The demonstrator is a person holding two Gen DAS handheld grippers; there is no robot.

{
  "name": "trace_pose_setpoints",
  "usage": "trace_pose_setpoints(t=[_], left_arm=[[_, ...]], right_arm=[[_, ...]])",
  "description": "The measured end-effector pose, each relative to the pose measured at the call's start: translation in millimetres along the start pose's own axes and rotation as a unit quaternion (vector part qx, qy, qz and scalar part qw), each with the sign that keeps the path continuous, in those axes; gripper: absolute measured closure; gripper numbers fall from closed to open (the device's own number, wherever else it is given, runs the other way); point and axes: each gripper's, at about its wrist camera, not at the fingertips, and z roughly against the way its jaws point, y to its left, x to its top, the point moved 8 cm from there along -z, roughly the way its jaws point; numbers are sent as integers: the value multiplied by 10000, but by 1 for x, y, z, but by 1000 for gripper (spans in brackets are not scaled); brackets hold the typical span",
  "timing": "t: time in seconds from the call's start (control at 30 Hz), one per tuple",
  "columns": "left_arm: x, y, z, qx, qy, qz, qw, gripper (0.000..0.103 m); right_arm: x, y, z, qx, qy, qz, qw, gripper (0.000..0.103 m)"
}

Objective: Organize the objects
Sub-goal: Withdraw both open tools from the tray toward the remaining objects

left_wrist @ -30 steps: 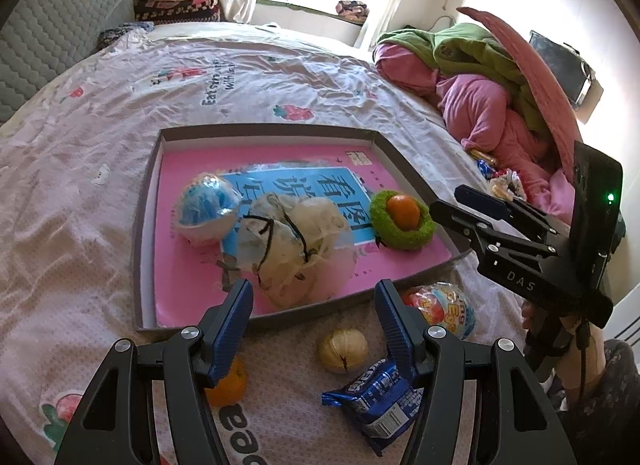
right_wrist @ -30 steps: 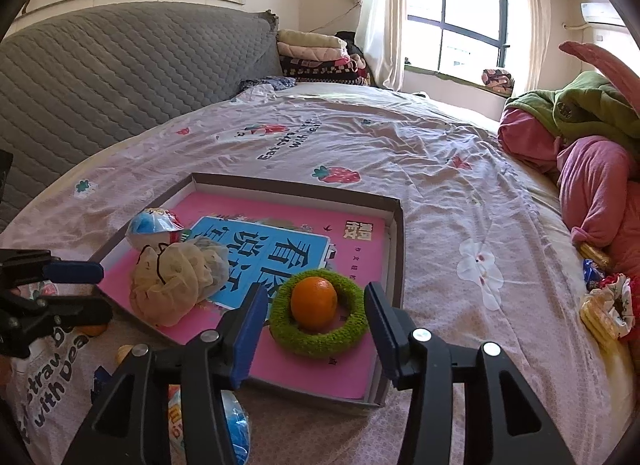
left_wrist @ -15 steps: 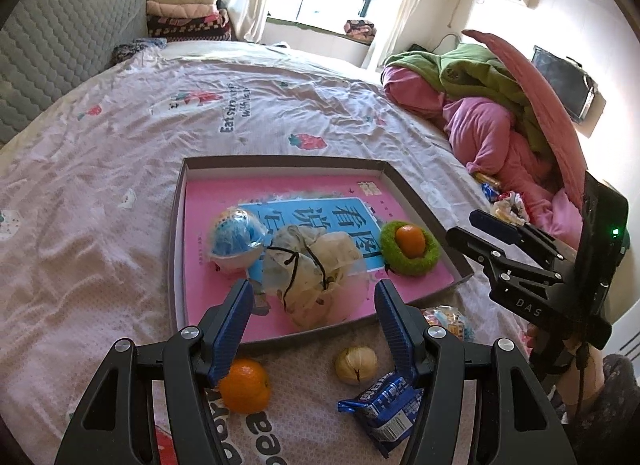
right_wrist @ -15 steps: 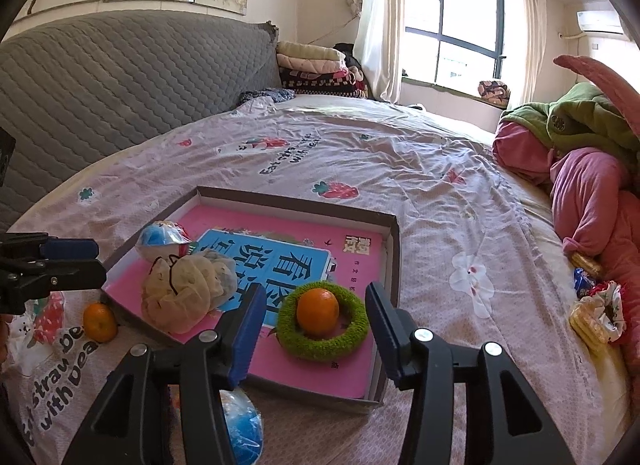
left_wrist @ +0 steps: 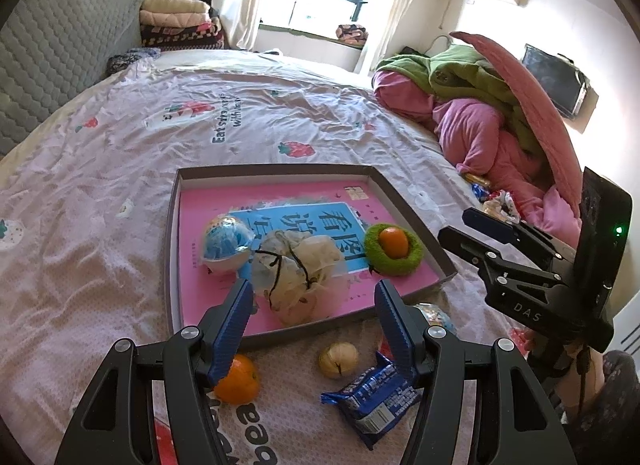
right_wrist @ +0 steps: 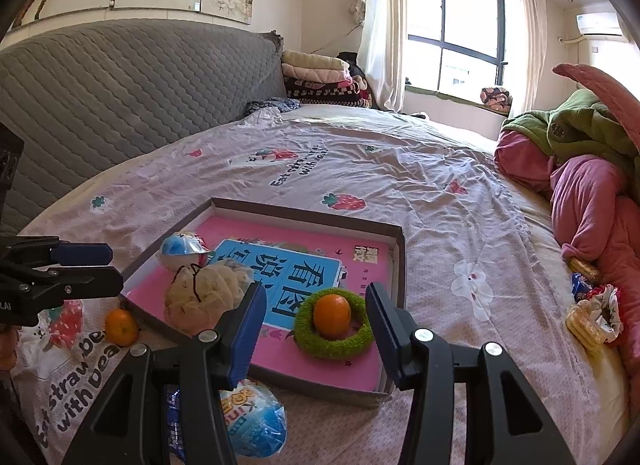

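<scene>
left wrist view: left gripper hangs over the near edge of the shallow box lid on the bed sheet, fingers spread wide, nothing between them. inside the lid, on the pink book cover: blue-and-white capsule ball at left, cream mesh pouch with black cord touching it on its right, green fuzzy ring at the right side with a small orange seated in its centre. outside the lid, on the sheet near the gripper: loose orange partly behind the left finger, walnut-like nut, blue snack packet under the right finger.

right wrist view: right gripper also spread apart and empty, framing the green ring and its orange. wrapped blue egg toy lies just outside the lid's near wall, below the gripper. the loose orange sits beside the lid's left corner. pink and green bedding is piled at right.
</scene>
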Motion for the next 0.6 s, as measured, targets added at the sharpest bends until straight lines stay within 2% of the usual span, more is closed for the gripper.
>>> trace_pose_setpoints(t=[0.27,0.43,0.53,0.6], left_arm=[[-7,-13,0,-84,89,-58,9999,38],[-14,-25,-1,-15,118,-255,9996,38],[-17,-29,0,-10,101,-268,9996,38],[-21,-30,1,-9,107,-243,9996,38]], right_arm=[[-3,5,6,82,18,12,10000,51],[-6,6,13,124,-22,-24,9999,51],[-8,6,18,155,-45,-86,9998,44],[-8,6,21,193,-57,-146,9997,43]])
